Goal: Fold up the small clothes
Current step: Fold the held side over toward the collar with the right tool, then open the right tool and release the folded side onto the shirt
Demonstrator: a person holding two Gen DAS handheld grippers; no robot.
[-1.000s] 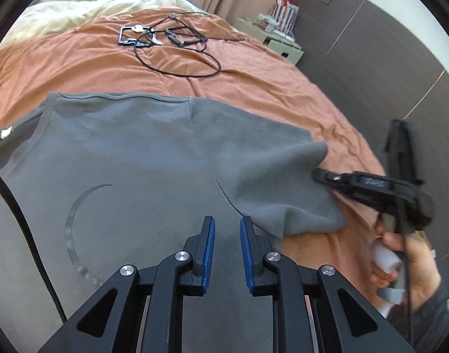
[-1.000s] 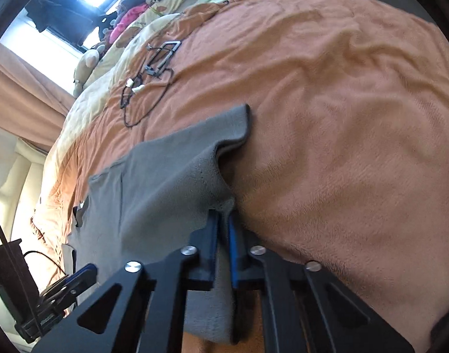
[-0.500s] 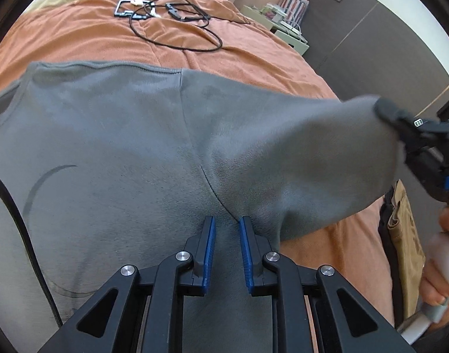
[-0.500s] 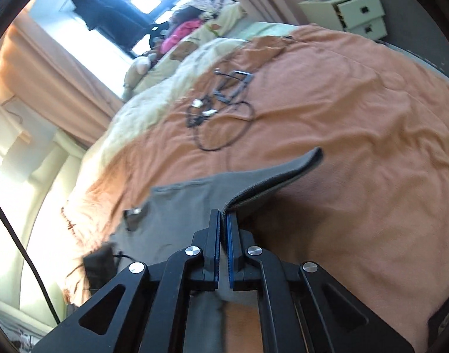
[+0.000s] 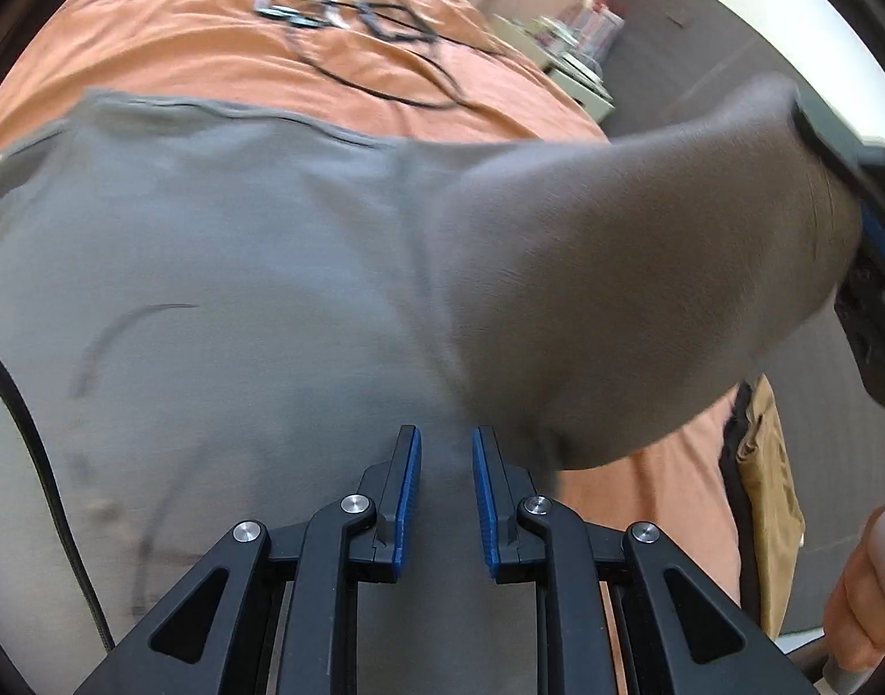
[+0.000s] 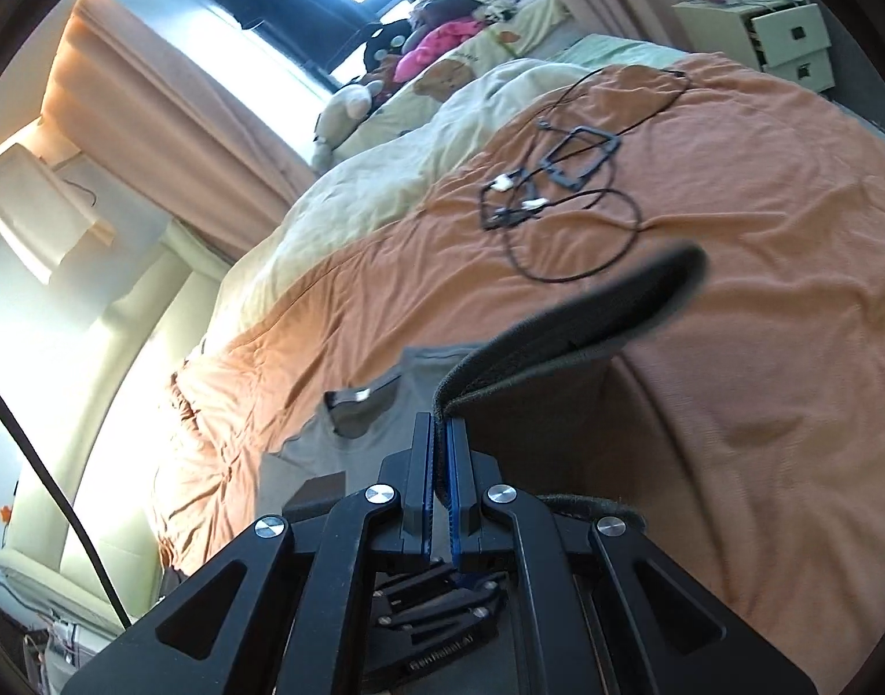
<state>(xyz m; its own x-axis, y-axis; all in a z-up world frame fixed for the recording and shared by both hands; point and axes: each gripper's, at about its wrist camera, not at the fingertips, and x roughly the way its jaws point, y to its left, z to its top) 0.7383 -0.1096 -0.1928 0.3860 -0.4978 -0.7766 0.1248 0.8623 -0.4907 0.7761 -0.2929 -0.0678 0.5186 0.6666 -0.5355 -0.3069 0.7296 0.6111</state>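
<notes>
Holding the sleeve (image 5: pixel 645 289) up off the bed (image 6: pixel 761 301), your right tongs (image 6: pixel 441 463) are clenched on its edge so you can fold it over the grey shirt (image 5: pixel 240 266). Your left tongs (image 5: pixel 445 498) sit a bit apart over the shirt, gripping nothing.

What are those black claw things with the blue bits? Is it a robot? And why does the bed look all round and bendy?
It is no robot. A person holds a grabbing tool in each hand, and each tool carries a small camera looking along its jaws. That lens bends everything round.

One picture comes from the left gripper. Its jaws stand slightly apart over a grey shirt spread on an orange blanket. I cannot tell if they pinch it.

The other picture comes from the right gripper. Its jaws are shut on the shirt's sleeve and hold it up off the bed. Black cables lie further back.
</notes>
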